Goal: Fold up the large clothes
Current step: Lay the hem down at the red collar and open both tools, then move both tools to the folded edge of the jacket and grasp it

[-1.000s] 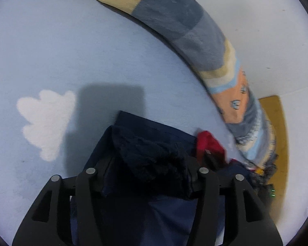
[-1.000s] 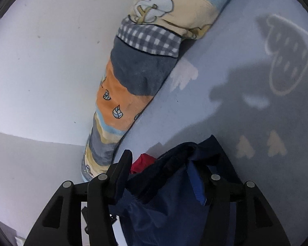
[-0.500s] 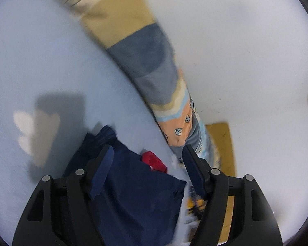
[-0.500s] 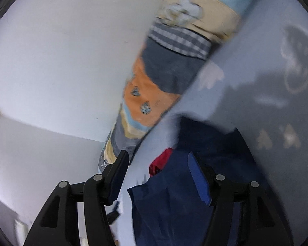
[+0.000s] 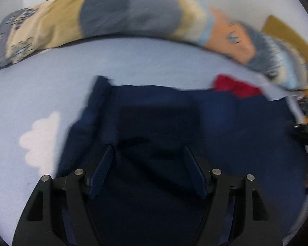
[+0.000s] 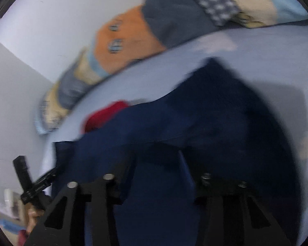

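A navy blue garment [image 5: 195, 123] lies spread on the light blue bed sheet [image 5: 133, 61], with a fold along its left side. It also shows in the right wrist view [image 6: 195, 112]. My left gripper [image 5: 148, 153] is open and empty, its fingers just above the navy cloth. My right gripper [image 6: 158, 160] is open above the same garment; its fingertips are blurred. The left gripper shows at the lower left of the right wrist view [image 6: 30, 182].
A red piece of clothing [image 5: 234, 86] lies by the garment's far right corner, also seen in the right wrist view [image 6: 104, 116]. A long patchwork pillow [image 5: 133, 18] runs along the white wall [image 6: 51, 20]. A wooden board [image 5: 287, 32] stands at the right.
Both grippers let go of the navy garment and opened. They have swung over it, and the garment now lies spread flat on the sheet.
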`<state>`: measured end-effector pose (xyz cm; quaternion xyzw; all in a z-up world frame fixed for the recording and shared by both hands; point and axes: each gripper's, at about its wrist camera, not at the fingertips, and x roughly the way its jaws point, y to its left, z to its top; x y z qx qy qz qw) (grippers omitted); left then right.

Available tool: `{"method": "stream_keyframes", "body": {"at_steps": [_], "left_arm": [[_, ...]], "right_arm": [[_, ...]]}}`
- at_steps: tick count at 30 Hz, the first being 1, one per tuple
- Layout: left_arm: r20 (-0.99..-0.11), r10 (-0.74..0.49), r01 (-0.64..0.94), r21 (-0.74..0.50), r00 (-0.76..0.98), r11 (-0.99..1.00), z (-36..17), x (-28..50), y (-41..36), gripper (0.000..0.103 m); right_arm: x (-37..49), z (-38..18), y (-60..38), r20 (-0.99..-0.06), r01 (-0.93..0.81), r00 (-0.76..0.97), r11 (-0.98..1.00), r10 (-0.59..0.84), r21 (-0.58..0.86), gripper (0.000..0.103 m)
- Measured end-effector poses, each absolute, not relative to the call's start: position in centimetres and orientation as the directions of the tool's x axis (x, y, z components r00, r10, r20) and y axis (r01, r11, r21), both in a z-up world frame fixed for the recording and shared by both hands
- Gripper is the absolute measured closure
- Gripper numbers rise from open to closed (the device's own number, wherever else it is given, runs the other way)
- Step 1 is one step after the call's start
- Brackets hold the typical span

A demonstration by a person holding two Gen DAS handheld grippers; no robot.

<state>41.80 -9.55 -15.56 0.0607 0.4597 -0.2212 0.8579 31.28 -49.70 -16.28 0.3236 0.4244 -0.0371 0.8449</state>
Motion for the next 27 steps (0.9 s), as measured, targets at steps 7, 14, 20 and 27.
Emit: {"method": "stream_keyframes", "body": {"at_steps": [7,14,20,27], "left_arm": [[-0.730,-0.351,0.503,-0.010,0.587,0.864,-10.8,36.2,-10.6,0.033],[-0.698,-0.381,0.596,0.081,0.606,0.799,-9.7,26.8,-13.5,0.033],[-0.735,-0.294,0.571,0.151,0.610,0.807,-12.7,23.6,-14.6,0.032],[-0.770,-0.212,0.450,0.107,0.602,0.887,-14.7,24.8,-9.1,0.020]], "right_arm": [[26.9,-12.7,-49.3,-0.738,0.343,0.666,0.832,0.111,0.435,0.083],[23.9,-10.0,-39.0,-0.726,0.127,0.639,0.896,0.255,0.425,0.081],[23.5,-10.8,-30.7,-0.792,0.029,0.552,0.943,0.262,0.332,0.084],[21.0,-13.1,-36.2,-0.846,0.191,0.494,0.924,0.201,0.331,0.098]]}}
